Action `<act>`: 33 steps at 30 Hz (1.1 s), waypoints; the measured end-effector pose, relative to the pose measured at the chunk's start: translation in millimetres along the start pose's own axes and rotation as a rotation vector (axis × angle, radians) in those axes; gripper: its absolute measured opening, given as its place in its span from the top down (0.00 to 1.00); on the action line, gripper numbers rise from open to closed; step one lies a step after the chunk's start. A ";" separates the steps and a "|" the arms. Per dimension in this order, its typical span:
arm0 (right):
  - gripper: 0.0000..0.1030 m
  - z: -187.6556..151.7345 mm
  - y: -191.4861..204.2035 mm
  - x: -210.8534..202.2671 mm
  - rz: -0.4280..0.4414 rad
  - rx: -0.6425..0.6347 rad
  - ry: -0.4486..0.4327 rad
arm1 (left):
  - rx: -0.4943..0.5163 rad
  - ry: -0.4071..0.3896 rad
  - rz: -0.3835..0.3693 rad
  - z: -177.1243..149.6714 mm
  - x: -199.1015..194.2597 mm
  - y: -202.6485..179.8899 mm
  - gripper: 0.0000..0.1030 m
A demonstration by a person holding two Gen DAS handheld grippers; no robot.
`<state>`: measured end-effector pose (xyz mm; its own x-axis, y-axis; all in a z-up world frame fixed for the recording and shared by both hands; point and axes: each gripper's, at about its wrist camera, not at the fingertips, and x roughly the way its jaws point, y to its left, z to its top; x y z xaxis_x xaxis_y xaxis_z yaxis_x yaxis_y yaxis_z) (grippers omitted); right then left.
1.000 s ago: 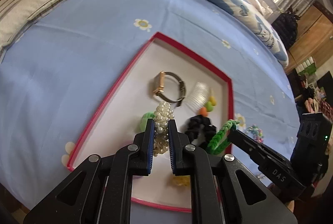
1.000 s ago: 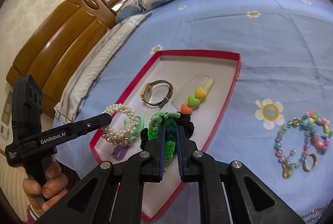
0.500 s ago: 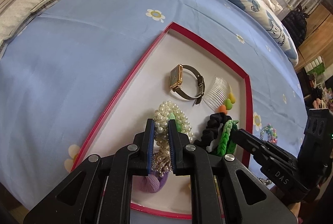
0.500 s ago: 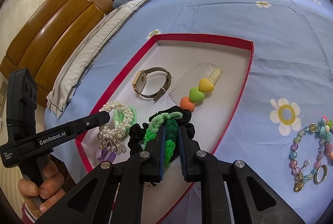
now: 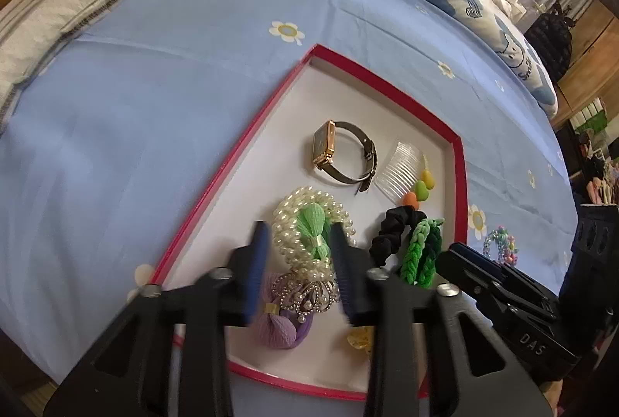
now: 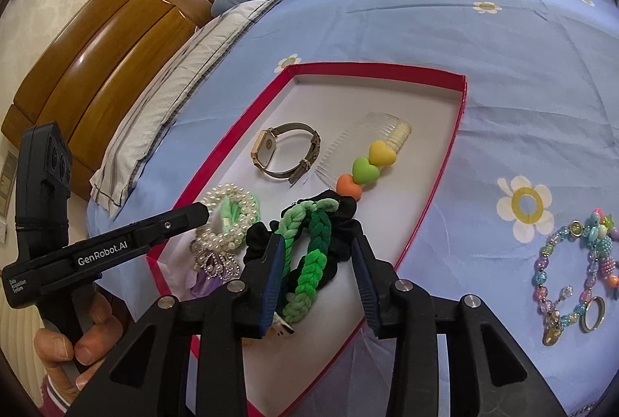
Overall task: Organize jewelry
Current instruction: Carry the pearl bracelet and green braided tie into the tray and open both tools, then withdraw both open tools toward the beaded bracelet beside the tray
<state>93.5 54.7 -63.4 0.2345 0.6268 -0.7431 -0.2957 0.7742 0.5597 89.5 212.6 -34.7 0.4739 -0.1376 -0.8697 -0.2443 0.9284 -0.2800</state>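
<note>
Blue bedsheet (image 6: 387, 41) with small flowers is covering the bed, and a wooden headboard (image 6: 116, 30) is standing behind a quilted pillow (image 6: 185, 45). On the sheet a red-rimmed tray (image 6: 458, 130) is lying, and the jewelry is resting inside it.

The left claw (image 5: 298, 254) is pointing down over the near part of the tray, and its jaws are opening. A pearl bracelet (image 5: 298, 200) with a light green hair tie (image 5: 311, 223) is lying between them on the tray floor, and the pads are not pressing on it. A purple tie with a small crown ornament (image 5: 305, 295) is lying just below.

The right claw (image 6: 315, 281) is also opening, with a green braided band (image 6: 313, 262) and a black scrunchie (image 6: 344, 223) lying loose between its jaws.

Farther in the tray a wristwatch (image 6: 286, 153) and a clear comb with heart shapes (image 6: 367, 153) are lying side by side. A colourful bead bracelet (image 6: 572, 262) is lying on the sheet, outside the tray at its right.
</note>
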 end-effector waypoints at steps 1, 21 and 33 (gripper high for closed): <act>0.61 -0.4 -0.1 -1.3 -0.002 0.001 -0.003 | 0.002 -0.006 -0.001 -0.5 -2.6 -0.5 0.65; 0.56 -31.8 -25.9 -76.7 -0.014 0.064 -0.113 | 0.049 -0.022 -0.045 -20.5 -31.7 -30.4 0.51; 0.53 -73.0 -90.0 -130.6 -0.096 0.217 -0.183 | 0.177 0.004 -0.108 -44.3 -32.8 -89.8 0.51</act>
<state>21.9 -103.3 -43.5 0.4207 0.5397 -0.7292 -0.0638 0.8194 0.5696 58.4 118.4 1.0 0.4857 -0.2411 -0.8402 -0.0393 0.9542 -0.2965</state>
